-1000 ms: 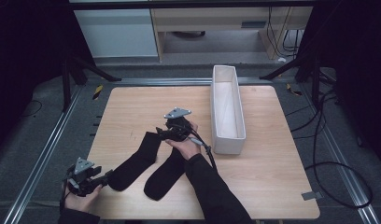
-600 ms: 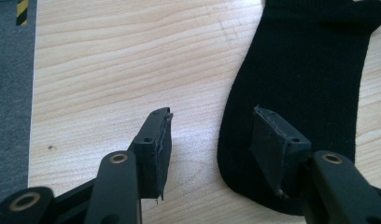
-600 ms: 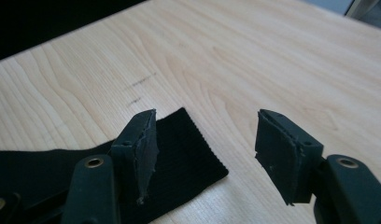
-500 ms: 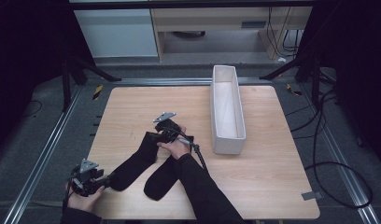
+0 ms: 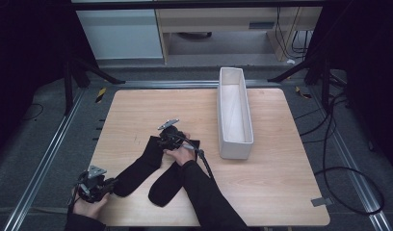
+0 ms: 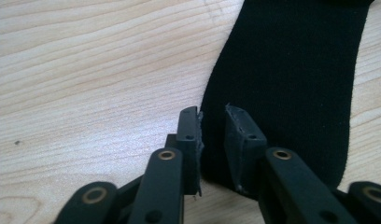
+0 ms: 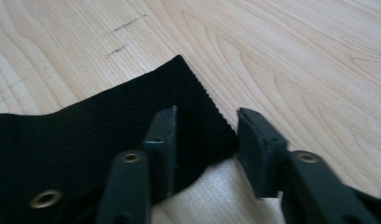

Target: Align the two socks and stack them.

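- Evidently, a sock is being gripped at both ends: the left tool has just been closing on the toe end, cloth between its jaws, the pads not yet seen to press.
- The right tool has likewise been closing astride the ribbed cuff, a gap left at one pad.
- Next, a firm pinch is called for before lifting.
- Both tools are held low over the bench; a second sock lies beside, a white bin near.

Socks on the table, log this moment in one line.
left hand-held gripper: closing on left sock toe | right hand-held gripper: closing on cuff
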{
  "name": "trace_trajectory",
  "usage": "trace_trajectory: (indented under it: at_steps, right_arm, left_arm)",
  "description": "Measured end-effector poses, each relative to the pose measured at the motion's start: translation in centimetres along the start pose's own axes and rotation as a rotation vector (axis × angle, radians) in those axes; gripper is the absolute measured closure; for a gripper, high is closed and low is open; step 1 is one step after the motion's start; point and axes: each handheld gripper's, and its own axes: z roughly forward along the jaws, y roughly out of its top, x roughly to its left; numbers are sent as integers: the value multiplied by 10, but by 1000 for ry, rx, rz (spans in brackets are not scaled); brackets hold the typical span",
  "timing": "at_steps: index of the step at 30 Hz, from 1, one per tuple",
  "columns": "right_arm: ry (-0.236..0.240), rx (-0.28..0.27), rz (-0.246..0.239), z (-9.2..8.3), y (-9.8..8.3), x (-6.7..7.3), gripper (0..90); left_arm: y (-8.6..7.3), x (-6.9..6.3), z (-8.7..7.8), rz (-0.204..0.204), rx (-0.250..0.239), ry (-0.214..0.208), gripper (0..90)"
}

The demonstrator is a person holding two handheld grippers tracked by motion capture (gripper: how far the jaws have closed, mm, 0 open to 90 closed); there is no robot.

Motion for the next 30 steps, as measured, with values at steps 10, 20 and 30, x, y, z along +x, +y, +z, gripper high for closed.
trace_trajectory:
  at_steps: [10,20,30]
  right_arm:
    - [43,-18,16,-6,1,7,811]
    - [102,-158,8,-69,15,3,810]
    - [66,-207,-39,-128,15,-8,810]
  left_arm:
    - [1,-6,-2,29,-5,12,871]
    - [12,-18,-37,6,-170,-76,874]
    - [29,-48,-50,40,-228,-169,874]
